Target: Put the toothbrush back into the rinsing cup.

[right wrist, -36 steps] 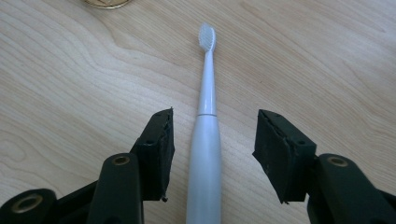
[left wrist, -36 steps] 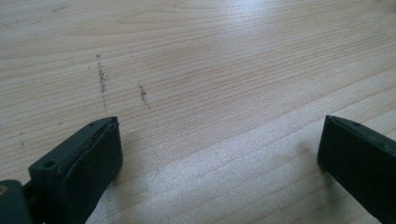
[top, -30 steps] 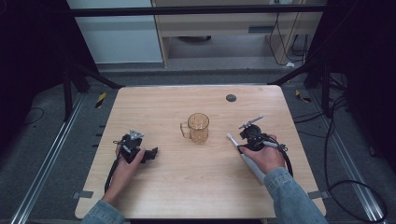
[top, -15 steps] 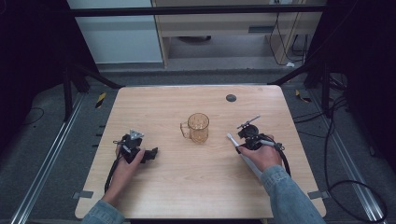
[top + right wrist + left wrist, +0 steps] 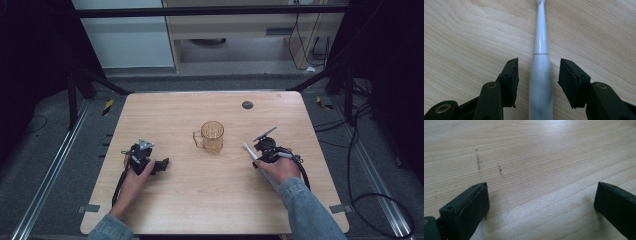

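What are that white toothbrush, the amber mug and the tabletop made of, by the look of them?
Toothbrush: probably plastic, smooth and glossy white, with a seam between neck and thicker handle.
Mug: clear amber glass or plastic; the table shows through it, so I can't tell which.
Tabletop: pale wood or wood-look laminate, matte, with visible grain.

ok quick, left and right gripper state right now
left gripper: open, nothing between the jaws, only bare table.
right gripper: open, jaws astride the toothbrush with gaps on both sides, not gripping it yet.

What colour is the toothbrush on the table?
White, seen best in the right gripper view: toothbrush.
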